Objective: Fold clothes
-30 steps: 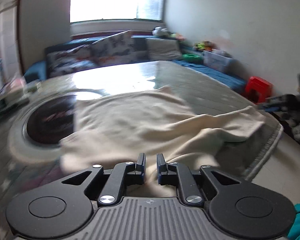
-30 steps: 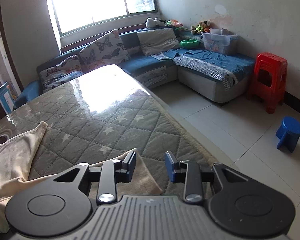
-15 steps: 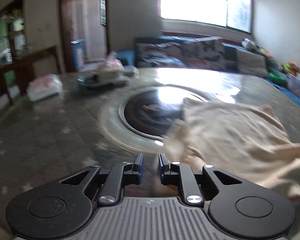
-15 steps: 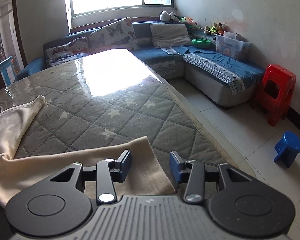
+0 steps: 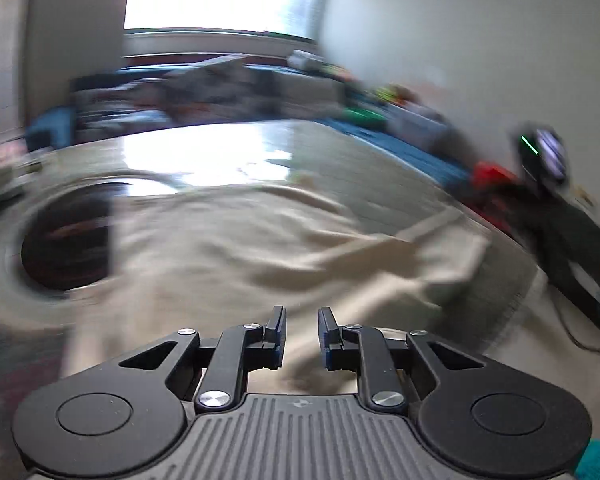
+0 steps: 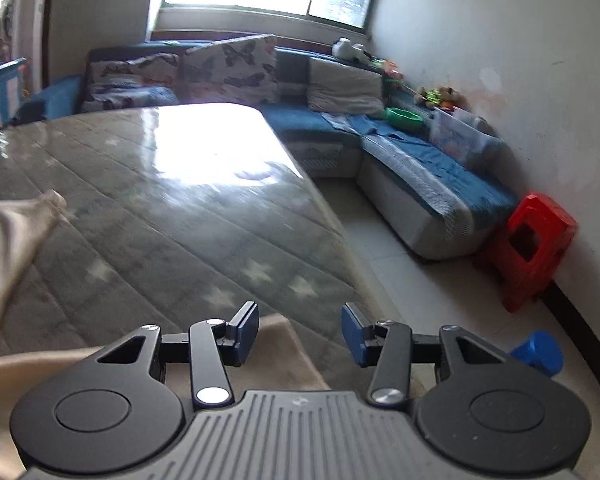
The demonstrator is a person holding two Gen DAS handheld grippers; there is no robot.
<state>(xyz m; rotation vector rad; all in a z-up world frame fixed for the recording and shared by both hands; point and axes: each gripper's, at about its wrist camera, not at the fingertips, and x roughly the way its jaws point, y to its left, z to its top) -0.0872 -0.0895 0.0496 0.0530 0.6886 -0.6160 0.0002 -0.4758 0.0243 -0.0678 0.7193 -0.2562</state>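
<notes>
Across the middle of my left view the rumpled cream cotton garment (image 5: 260,248) lies on the grey quilted table cover (image 6: 172,216). I'd grab an edge, not a bunched layer. Left gripper (image 5: 302,334) slightly parted, right gripper (image 6: 299,334) wide open, both empty, low over cloth.

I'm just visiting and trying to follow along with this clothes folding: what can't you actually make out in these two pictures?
- Left wrist view: motion blur smears the cream garment, so its type and folds are unclear.
- Left wrist view: the right gripper is a dark blur; its jaws are unreadable there.
- Right wrist view: the garment runs off the left edge and under the gripper body.
- Right wrist view: toys on the sofa are too small to identify.
</notes>
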